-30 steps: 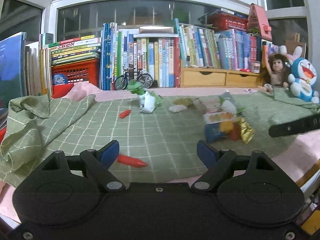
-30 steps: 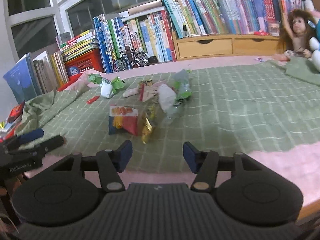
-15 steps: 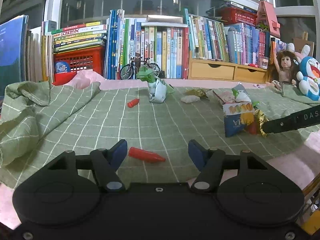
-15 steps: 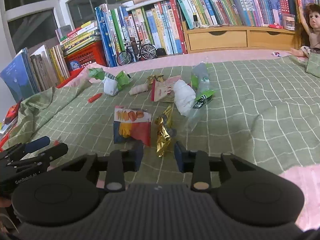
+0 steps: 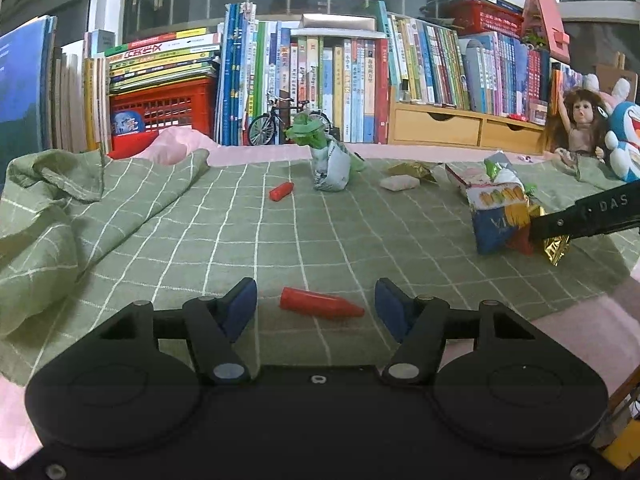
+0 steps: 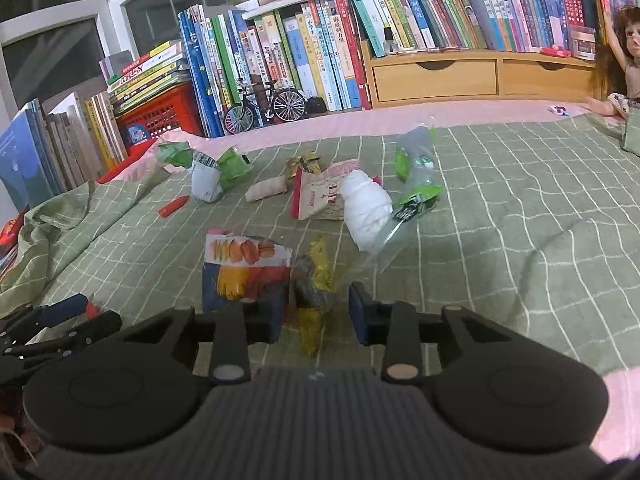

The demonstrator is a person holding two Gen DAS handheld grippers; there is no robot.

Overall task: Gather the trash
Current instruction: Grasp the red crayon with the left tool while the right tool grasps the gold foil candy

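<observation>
While poised low over green checked blanket (image 5: 280, 236): left tool (image 5: 316, 306) part open, straddling red wrapper (image 5: 320, 307), pads clear of it. Right tool (image 6: 318, 312) narrower, flanking gold foil wrapper (image 6: 316, 284); contact not discernible. Blue snack bag (image 6: 244, 270) just beside. Further litter near green-and-white bag (image 5: 330, 162), before bookshelf (image 5: 320, 72).

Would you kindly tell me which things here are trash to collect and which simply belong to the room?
Trash to collect:
red wrapper
snack bag
gold foil wrapper
white tissue wad
green-and-white packet

Just lying about:
books
toy bicycle
doll
red crate
</observation>
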